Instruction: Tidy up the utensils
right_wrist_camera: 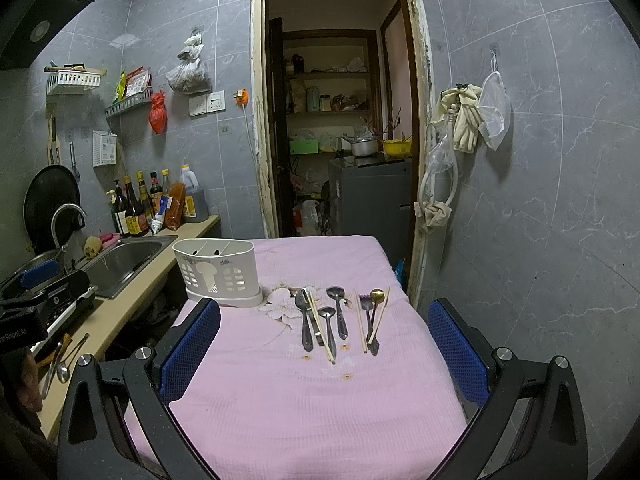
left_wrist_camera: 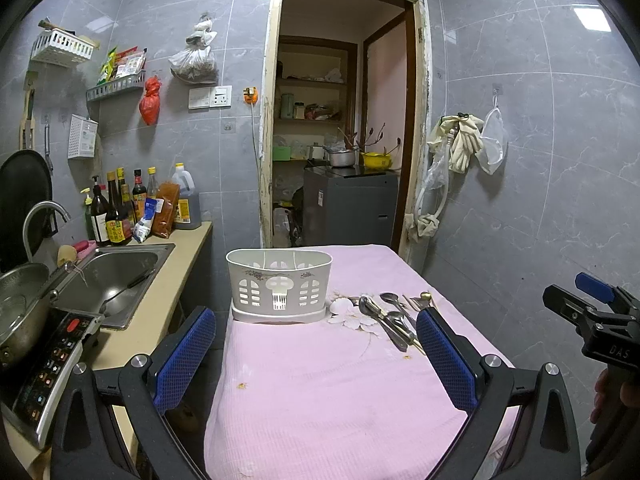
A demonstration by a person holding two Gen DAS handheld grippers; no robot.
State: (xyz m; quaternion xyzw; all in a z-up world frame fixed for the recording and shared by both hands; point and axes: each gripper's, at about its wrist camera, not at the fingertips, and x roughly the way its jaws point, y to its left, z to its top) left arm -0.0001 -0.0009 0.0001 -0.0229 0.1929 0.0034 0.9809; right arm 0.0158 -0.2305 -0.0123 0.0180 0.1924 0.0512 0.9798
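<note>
Reading "DAS" on right tongs [left_wrist_camera: 576, 300], "enRobot.AI" on left tongs [right_wrist_camera: 24, 292]

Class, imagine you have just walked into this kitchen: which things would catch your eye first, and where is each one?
First the pink tablecloth filling the middle, with a row of spoons, a fork and chopsticks laid out on it. To their left, at the cloth's far corner, stands a white utensil holder, apparently empty. Both tongs, left and right, frame the views, open and holding nothing.
</note>
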